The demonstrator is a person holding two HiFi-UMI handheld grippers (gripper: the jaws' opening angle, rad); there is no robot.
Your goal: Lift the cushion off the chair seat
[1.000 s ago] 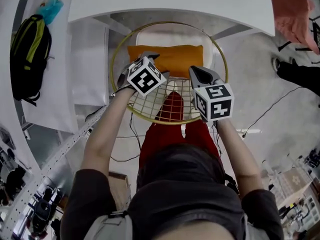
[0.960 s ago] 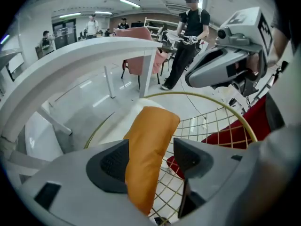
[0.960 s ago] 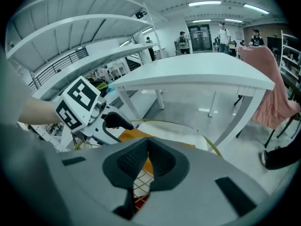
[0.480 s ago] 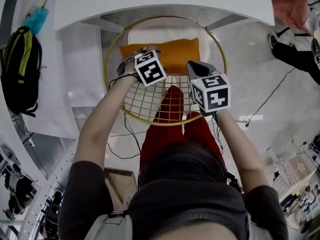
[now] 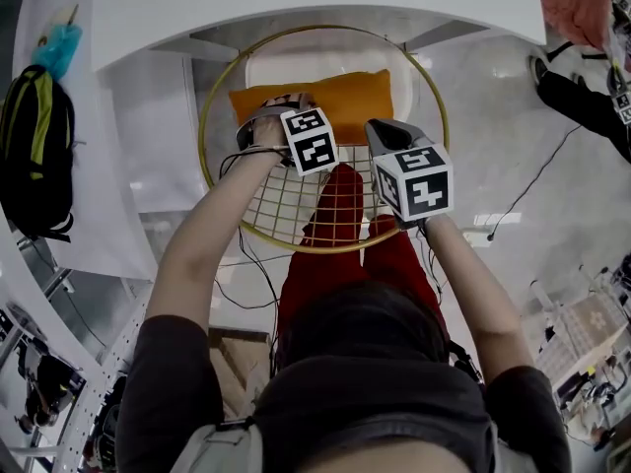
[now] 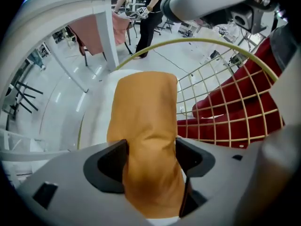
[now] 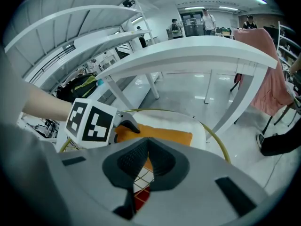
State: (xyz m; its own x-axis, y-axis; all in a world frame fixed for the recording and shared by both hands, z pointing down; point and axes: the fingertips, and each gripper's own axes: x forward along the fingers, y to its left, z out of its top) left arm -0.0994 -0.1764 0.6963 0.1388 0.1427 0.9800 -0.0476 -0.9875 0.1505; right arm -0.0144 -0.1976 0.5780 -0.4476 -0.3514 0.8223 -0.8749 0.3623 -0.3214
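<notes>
An orange cushion [image 5: 355, 101] lies on the white seat [image 5: 315, 67] of a round chair with a gold wire rim [image 5: 202, 136]. My left gripper [image 5: 264, 108] points steeply down over the cushion's left end. In the left gripper view the cushion [image 6: 146, 121] fills the gap of that gripper [image 6: 150, 159], whose jaws are opening wide around it. My right gripper [image 5: 380, 131] hovers over the wire grid just short of the cushion's right part. In the right gripper view its pads [image 7: 148, 147] meet with nothing between them, and the cushion [image 7: 167, 136] lies beyond.
A white table [image 5: 296, 8] overhangs the far side of the chair. The person's red trousers [image 5: 335, 235] show through the wire grid [image 5: 286, 200]. A black backpack [image 5: 35, 156] hangs at the left. Another person's legs [image 5: 582, 97] and a pink cloth [image 5: 577, 3] are at the upper right.
Both grippers have come down toward the seat. The left one rolled and dropped onto the cushion's left end, while the right one sank a little.
</notes>
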